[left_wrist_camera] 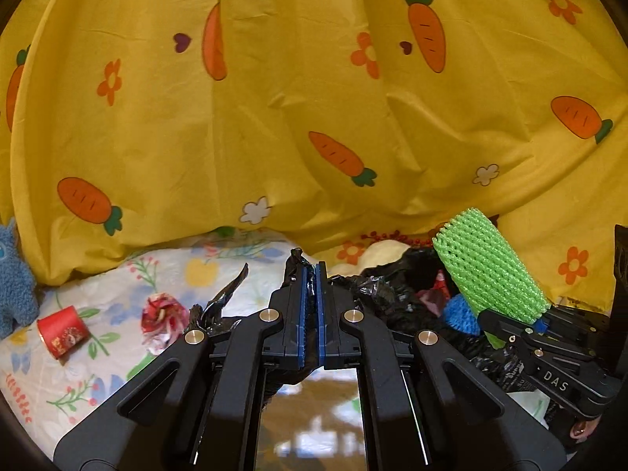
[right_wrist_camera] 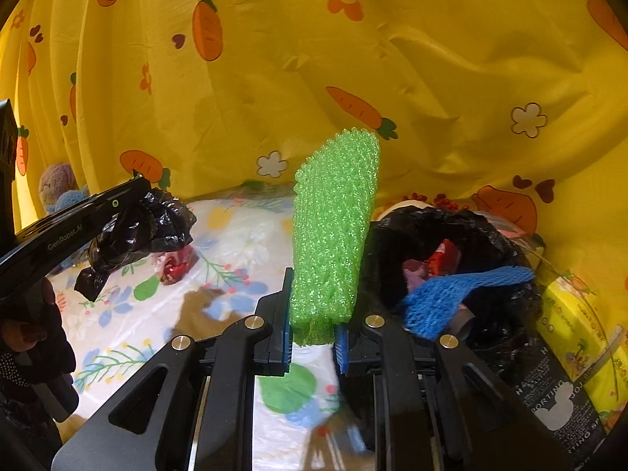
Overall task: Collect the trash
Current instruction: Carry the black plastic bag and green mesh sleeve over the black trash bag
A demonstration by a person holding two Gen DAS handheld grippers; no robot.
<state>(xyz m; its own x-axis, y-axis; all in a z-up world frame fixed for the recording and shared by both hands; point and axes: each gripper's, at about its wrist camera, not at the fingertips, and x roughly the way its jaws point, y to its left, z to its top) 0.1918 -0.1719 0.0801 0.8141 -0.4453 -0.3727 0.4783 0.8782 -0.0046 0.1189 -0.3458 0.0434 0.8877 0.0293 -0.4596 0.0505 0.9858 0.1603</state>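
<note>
My left gripper (left_wrist_camera: pixel 312 274) is shut on a bunched strip of the black trash bag (left_wrist_camera: pixel 376 294), whose plastic pokes out above the pads. From the right wrist, the left gripper (right_wrist_camera: pixel 143 190) holds that black clump (right_wrist_camera: pixel 137 231) off the bedsheet. My right gripper (right_wrist_camera: pixel 314 337) is shut on the lower end of a green foam net sleeve (right_wrist_camera: pixel 333 235), which stands upright beside the open bag (right_wrist_camera: pixel 451 227). Inside the bag lie a blue foam net (right_wrist_camera: pixel 451 294) and red scraps (right_wrist_camera: pixel 443 255). The green sleeve (left_wrist_camera: pixel 490 267) also shows at the right of the left wrist view.
On the floral sheet (left_wrist_camera: pixel 117 353) lie a red paper cup (left_wrist_camera: pixel 62 329) on its side and a crumpled red wrapper (left_wrist_camera: pixel 163 316). A blue plush toy (left_wrist_camera: pixel 11 274) sits far left. A yellow carrot-print cloth (left_wrist_camera: pixel 274 98) hangs behind. A yellow packet (right_wrist_camera: pixel 581 322) and a black box (right_wrist_camera: pixel 557 404) lie right of the bag.
</note>
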